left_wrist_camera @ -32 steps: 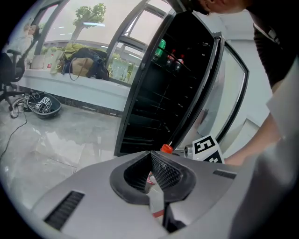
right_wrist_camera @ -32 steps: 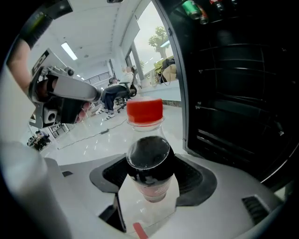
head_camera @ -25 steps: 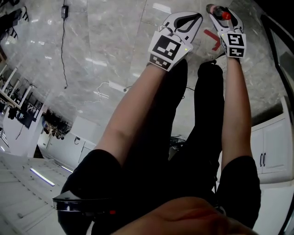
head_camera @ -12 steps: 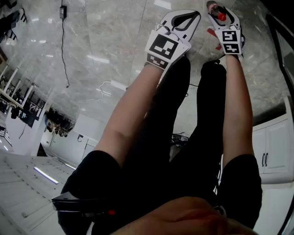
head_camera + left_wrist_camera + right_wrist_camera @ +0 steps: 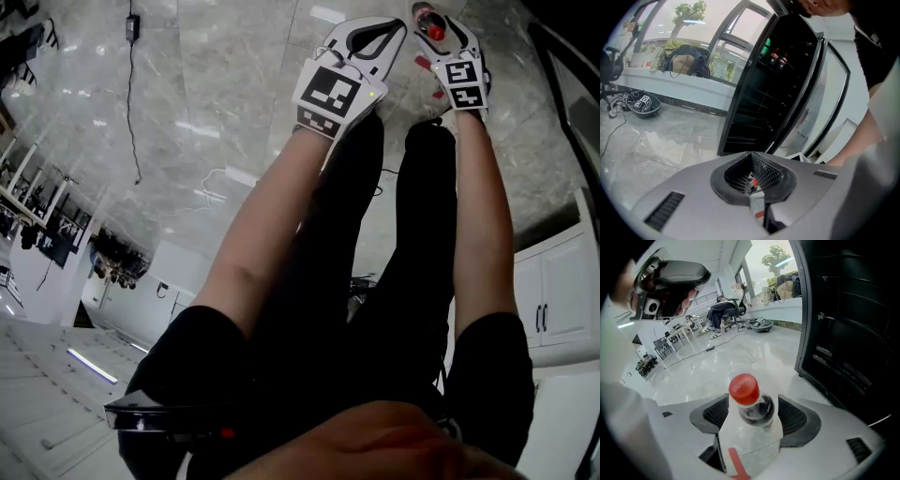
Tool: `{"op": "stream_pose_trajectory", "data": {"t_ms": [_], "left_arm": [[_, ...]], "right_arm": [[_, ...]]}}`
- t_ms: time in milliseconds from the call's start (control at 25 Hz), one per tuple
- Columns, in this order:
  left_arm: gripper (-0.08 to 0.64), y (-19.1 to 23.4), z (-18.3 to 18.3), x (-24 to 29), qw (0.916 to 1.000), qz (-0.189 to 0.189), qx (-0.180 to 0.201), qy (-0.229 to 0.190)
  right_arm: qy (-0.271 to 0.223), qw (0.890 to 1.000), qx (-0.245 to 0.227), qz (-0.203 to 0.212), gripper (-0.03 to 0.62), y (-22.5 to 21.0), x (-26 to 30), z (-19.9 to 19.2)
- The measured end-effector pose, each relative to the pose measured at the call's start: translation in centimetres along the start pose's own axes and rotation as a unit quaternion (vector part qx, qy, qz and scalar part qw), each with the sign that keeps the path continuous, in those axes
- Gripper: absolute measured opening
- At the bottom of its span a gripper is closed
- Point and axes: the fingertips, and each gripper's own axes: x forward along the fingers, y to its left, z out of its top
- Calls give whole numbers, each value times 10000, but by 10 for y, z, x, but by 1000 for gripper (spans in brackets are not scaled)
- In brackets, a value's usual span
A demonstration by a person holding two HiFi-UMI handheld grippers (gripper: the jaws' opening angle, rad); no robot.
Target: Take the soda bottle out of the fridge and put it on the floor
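**Status:** removal from the fridge (image 5: pixel 780 79) is complete; placement is not confirmed.

**Right hand-held gripper** (image 5: pixel 442 21): clamped on the soda bottle (image 5: pixel 751 404), one jaw pad on each side below the red cap. The arm reaches down to the marble floor (image 5: pixel 216 94), above a strip of red tape.

**Left hand-held gripper** (image 5: pixel 752 176): jaws pressed together with nothing between them, hanging just beside the right one.

**Fridge:** door open, other bottles on an upper shelf.

**Outstanding:** no view shows whether the bottle's base touches the floor. By my judgement, what remains is to seat it upright, release it and withdraw.
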Motion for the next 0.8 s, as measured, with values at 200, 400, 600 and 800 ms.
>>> {"op": "stream_pose_trajectory", "data": {"t_ms": [200,400,600,800], "left_arm": [[2,-23,52,-33,9998,44,97,-191],[1,-66,110,-85,9993,-14,232,-294],[2,-111,185,-135,9964,-408,470,-570],[2,-186,254,-208,9885,-1009,877,-703]], "right_arm": [[-127,9999,20,-104,313,2,-64,36],[-590,9970,418,-258,313,24,-168,96],[-1629,9845,571,-296,313,54,-280,204],[-2462,9666,713,74,310,102,-403,291]]}}
